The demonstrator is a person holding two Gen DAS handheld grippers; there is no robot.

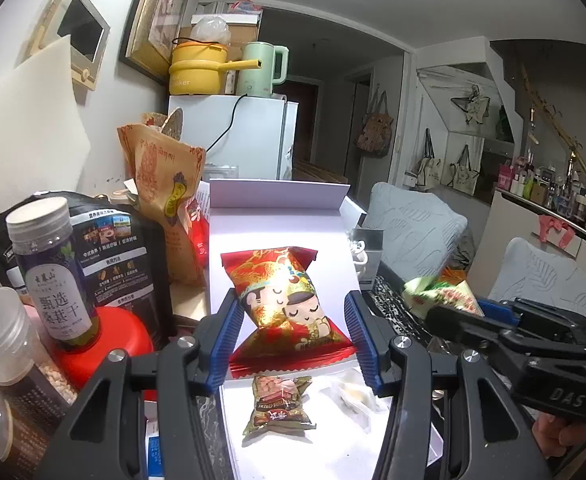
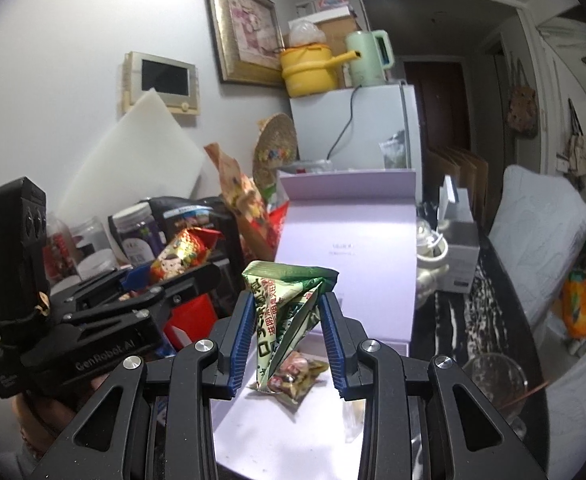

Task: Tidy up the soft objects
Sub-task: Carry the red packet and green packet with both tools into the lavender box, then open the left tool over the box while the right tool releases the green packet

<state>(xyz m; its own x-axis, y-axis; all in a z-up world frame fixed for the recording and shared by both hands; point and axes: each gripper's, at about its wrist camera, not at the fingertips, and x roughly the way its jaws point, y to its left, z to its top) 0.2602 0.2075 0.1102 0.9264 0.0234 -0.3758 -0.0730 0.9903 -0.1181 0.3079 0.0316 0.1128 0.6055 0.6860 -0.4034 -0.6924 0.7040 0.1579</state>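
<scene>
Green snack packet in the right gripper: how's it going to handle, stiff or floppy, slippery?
Probably floppy: the green snack packet is creased and folded between the right gripper pads. Likely light for its size, since it hangs there without drooping far. The glossy film looks slippery, though the ribbed blue pads should help.

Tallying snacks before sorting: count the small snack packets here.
3: red packet in the left gripper, green packet in the right gripper, brown one on the white box. Others may be hidden.

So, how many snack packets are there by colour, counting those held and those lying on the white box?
Red and gold packet: 1, in the left gripper
Green packet: 1, in the right gripper
Olive-brown packet: 1, on the white box
Clear packet: 1, on the box
Total: 4
</scene>
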